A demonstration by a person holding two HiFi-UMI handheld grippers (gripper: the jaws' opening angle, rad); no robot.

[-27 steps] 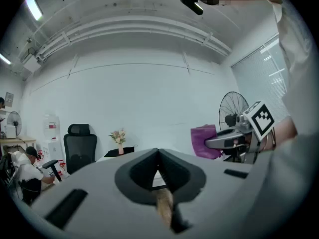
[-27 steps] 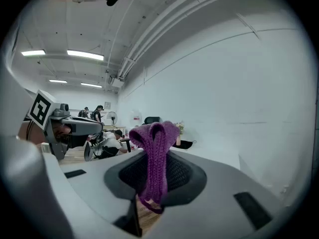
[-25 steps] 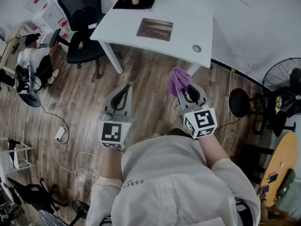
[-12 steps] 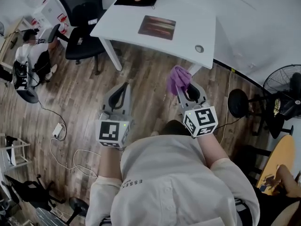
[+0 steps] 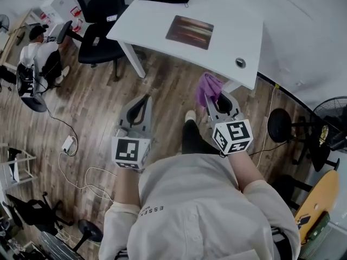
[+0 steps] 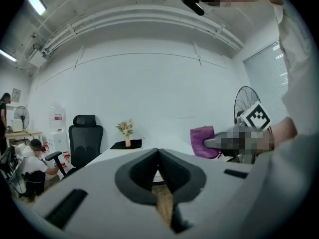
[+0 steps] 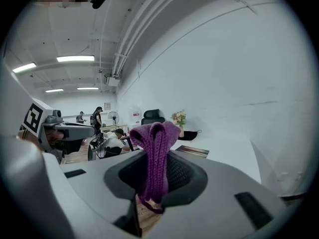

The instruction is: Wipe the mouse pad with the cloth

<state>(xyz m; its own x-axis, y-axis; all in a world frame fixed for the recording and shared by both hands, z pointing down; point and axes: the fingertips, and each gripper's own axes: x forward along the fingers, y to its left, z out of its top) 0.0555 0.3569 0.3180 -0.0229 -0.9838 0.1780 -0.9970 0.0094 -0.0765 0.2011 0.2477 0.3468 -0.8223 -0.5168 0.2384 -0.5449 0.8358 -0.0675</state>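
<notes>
While approach is all that's going on, no wiping yet: right hand-held gripper (image 5: 216, 97) clamped on purple cloth (image 5: 207, 89), left hand-held gripper (image 5: 142, 99) jaws pressed together, empty. Mouse pad (image 5: 189, 32) on white table (image 5: 238, 34), well ahead. Next: close gap, lower cloth flat onto pad. Versus second ago, table nearer, foot (image 5: 189, 116) stepped forward.

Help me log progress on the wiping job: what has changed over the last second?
The person stepped toward the table; a leg now shows ahead, and the mouse pad looks slightly nearer. Nothing was taken or released: the right gripper stays shut on the cloth, the left gripper shut and empty.
</notes>
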